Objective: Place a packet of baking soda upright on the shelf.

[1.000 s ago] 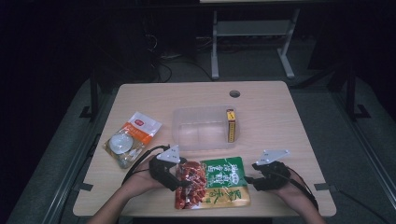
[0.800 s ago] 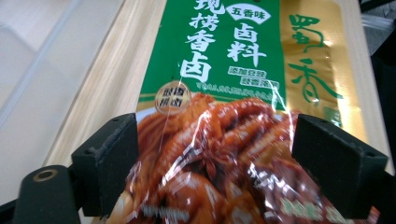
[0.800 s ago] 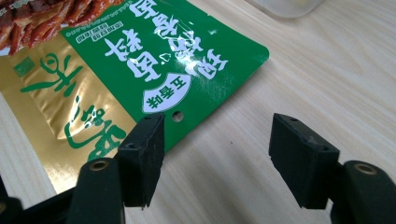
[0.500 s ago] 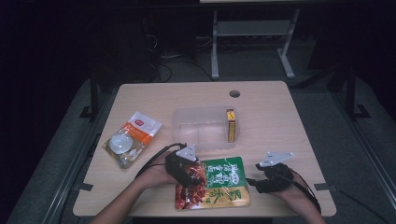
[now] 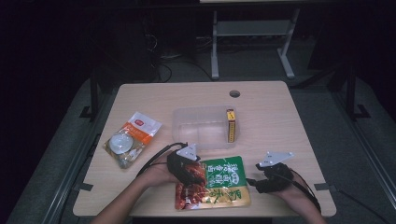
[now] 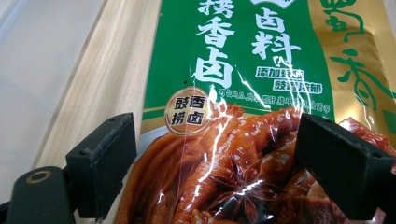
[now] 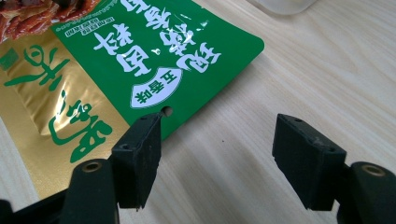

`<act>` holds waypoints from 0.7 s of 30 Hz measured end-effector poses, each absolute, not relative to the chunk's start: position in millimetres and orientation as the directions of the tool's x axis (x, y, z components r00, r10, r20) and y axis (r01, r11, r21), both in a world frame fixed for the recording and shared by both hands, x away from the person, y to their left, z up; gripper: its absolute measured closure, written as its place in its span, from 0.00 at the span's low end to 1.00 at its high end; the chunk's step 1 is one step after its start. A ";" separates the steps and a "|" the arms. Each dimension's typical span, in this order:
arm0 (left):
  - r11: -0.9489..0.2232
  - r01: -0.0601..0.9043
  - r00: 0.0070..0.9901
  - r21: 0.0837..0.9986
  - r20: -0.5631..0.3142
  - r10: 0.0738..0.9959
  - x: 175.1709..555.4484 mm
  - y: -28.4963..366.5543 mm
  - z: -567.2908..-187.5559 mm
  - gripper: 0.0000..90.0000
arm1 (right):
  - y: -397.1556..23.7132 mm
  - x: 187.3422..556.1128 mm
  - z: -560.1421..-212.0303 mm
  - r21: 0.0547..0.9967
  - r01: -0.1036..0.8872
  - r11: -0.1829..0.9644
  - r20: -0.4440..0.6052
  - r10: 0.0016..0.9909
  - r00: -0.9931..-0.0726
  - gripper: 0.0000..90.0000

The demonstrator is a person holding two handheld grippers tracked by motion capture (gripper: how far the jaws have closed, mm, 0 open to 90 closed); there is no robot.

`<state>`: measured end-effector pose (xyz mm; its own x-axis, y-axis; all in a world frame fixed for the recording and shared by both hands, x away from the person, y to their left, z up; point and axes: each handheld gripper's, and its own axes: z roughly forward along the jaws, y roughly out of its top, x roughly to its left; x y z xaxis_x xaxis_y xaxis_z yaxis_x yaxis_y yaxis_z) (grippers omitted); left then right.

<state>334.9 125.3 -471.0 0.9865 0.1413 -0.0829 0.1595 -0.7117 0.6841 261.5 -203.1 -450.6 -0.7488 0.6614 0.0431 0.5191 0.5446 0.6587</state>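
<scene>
Your left tool [image 6: 210,163] rests with its jaws spread wide over the red end of the green food pouch [image 5: 219,179], pinching nothing. That pouch lies flat on the table [image 5: 280,116], just in front of the clear plastic box [image 5: 205,128]. Your right tool [image 7: 217,154], jaws having just opened and now spread with bare wood between them, sits just beside the pouch's right edge.

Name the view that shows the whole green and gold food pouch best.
The high view: the green and gold food pouch lies whole on the table there. The left gripper view shows its red food picture close up; the right gripper view shows one green corner.
</scene>
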 end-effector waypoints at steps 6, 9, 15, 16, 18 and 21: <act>-0.710 0.154 0.987 0.687 -0.071 0.144 333.5 128.0 -468.6 0.31 | -203.9 261.3 -449.5 0.659 0.521 0.543 0.042 0.665 -0.746 0.36; -0.724 0.133 0.990 0.677 -0.051 0.134 330.4 126.4 -466.5 0.44 | -204.0 261.3 -449.4 0.663 0.516 0.543 0.039 0.663 -0.747 0.36; -0.731 0.115 0.992 0.673 -0.034 0.125 325.0 123.0 -464.3 0.67 | -204.8 261.0 -447.8 0.668 0.514 0.538 0.037 0.666 -0.745 0.36; -0.733 0.112 0.992 0.671 -0.033 0.122 324.4 122.6 -463.9 0.72 | -204.9 260.9 -447.6 0.668 0.515 0.538 0.036 0.667 -0.744 0.36; -0.732 0.114 0.992 0.672 -0.033 0.123 324.2 122.5 -463.8 0.80 | -205.2 260.8 -447.3 0.671 0.516 0.533 0.038 0.670 -0.742 0.36; -0.723 0.123 0.990 0.680 -0.037 0.134 324.1 123.5 -464.7 0.89 | -205.6 260.7 -446.8 0.674 0.515 0.530 0.039 0.670 -0.741 0.36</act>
